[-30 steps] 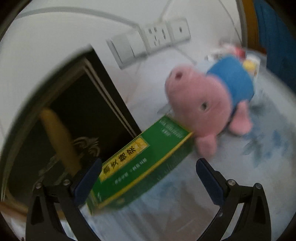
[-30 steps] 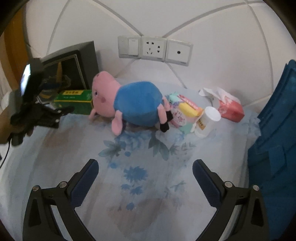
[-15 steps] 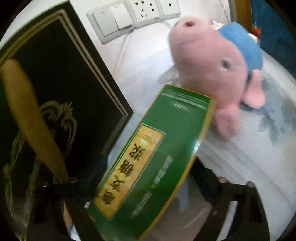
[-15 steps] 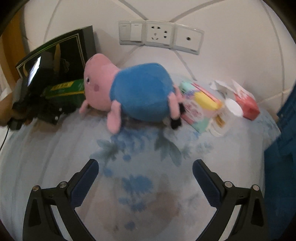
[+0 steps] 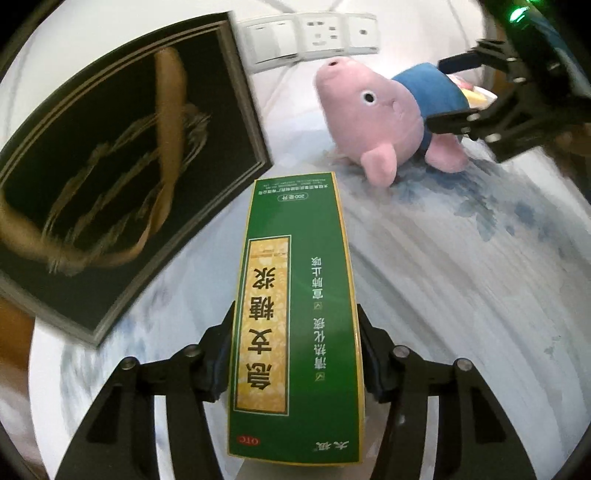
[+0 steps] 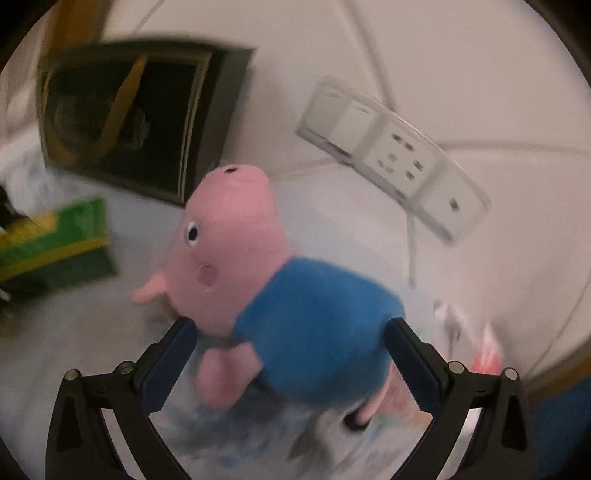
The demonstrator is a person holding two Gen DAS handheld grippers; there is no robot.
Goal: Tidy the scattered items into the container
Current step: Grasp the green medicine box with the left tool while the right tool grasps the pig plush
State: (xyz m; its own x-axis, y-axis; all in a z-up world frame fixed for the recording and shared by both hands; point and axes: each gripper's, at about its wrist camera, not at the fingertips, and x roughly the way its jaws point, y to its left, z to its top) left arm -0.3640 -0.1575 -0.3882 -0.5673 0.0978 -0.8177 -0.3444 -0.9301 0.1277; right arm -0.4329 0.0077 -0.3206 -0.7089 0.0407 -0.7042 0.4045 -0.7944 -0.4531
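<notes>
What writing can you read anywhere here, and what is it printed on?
"急支糖浆": yellow panel on the green medicine box, upside down to the camera.
"清热化痰", "宣肺止咳": same box, beside the panel.
"200毫升": oval at its far end.
"OTC": red oval at its near corner.
"太极": its near end.
Fine print at the box's far end: too small to read.
Black box, wall sockets: no readable words.

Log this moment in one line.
left gripper: closing on green box | right gripper: open, straddling pig plush
</notes>
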